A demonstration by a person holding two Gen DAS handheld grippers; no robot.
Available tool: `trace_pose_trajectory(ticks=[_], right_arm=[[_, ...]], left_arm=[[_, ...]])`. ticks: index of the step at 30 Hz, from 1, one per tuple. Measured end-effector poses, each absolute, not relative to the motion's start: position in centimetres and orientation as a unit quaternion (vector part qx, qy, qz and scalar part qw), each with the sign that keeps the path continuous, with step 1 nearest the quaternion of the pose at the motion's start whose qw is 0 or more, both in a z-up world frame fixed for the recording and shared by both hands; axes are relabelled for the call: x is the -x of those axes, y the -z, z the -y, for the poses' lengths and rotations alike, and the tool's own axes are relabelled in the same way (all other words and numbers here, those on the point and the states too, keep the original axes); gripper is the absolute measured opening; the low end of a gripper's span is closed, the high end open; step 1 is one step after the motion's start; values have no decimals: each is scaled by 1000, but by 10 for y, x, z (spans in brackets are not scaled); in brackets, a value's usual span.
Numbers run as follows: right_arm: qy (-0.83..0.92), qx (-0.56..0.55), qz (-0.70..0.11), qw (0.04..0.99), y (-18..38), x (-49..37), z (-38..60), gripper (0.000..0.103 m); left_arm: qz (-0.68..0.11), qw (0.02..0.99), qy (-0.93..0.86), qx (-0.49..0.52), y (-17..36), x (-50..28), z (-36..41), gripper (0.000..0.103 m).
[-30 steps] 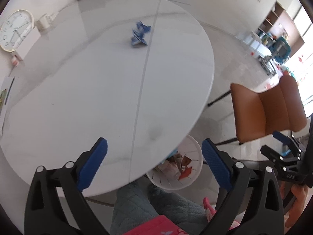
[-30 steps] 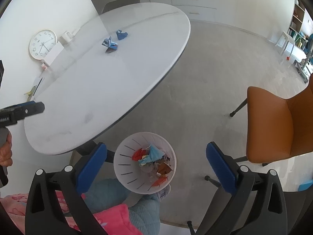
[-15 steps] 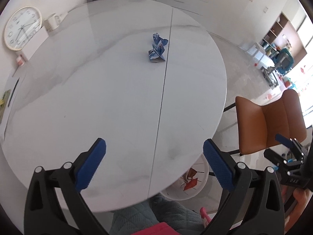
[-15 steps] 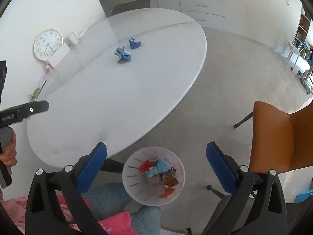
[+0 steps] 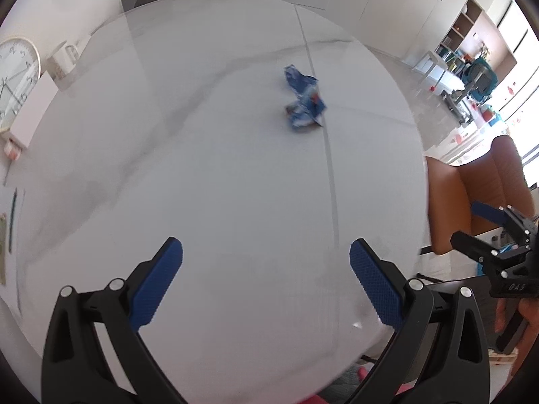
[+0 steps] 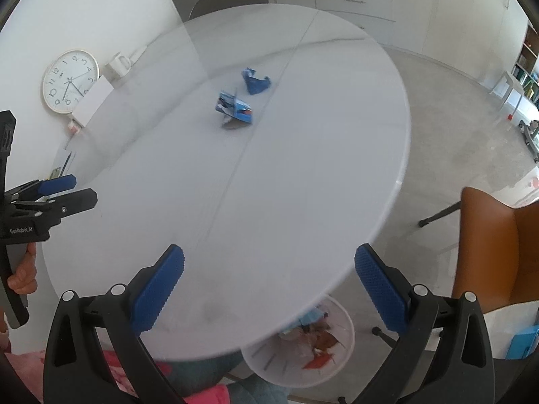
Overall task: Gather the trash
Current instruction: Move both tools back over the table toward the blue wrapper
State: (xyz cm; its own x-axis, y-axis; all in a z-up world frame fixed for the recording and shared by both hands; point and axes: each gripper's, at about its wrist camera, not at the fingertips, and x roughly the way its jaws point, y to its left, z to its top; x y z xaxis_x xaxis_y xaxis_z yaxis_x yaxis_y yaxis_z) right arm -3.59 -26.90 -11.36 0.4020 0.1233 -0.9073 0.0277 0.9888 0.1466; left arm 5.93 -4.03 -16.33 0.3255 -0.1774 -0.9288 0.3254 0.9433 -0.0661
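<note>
Two pieces of blue trash are left on the round white table (image 6: 337, 175), both toward its far edge and close to the seam that runs across the top. The nearer one, a crumpled blue printed wrapper (image 6: 234, 109), lies just on the left of the seam; the smaller dark blue scrap (image 6: 256, 82) lies just beyond it, apart from it. In the left wrist view the two are blurred and overlap, so no gap can be made out there. A white slotted bin (image 6: 337, 363), already holding red, orange and pale blue scraps, is seen below the near right edge of the table, partly hidden by it.

The step in hand is judged to be the reach for the next piece. The left gripper (image 5: 266, 262) is held wide open over the near part of the table with nothing between its ribbed blue pads (image 5: 158, 279); the right gripper (image 6: 269, 269) is likewise spread wide and empty over the near edge. A long reach across the table is called for next, then a closing on the wrapper.

The table top is smooth, glossy and faintly veined like marble. The wrapper looks thin, creased and light, so it is likely to slide or flatten unless pinched at a raised fold.
</note>
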Motion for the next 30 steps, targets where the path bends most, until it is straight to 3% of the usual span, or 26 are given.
trace_pose_trajectory(ticks=[12, 24, 30], right_arm=[[-93, -34, -551, 828, 118, -31, 253, 101], [-254, 64, -544, 797, 116, -47, 306, 101], [-290, 97, -533, 789, 97, -51, 327, 101]], left_arm=[[-559, 823, 99, -13, 169, -76, 35, 95], [-520, 844, -65, 116, 148, -17, 126, 95], [-512, 844, -88, 132, 130, 2, 166, 95]])
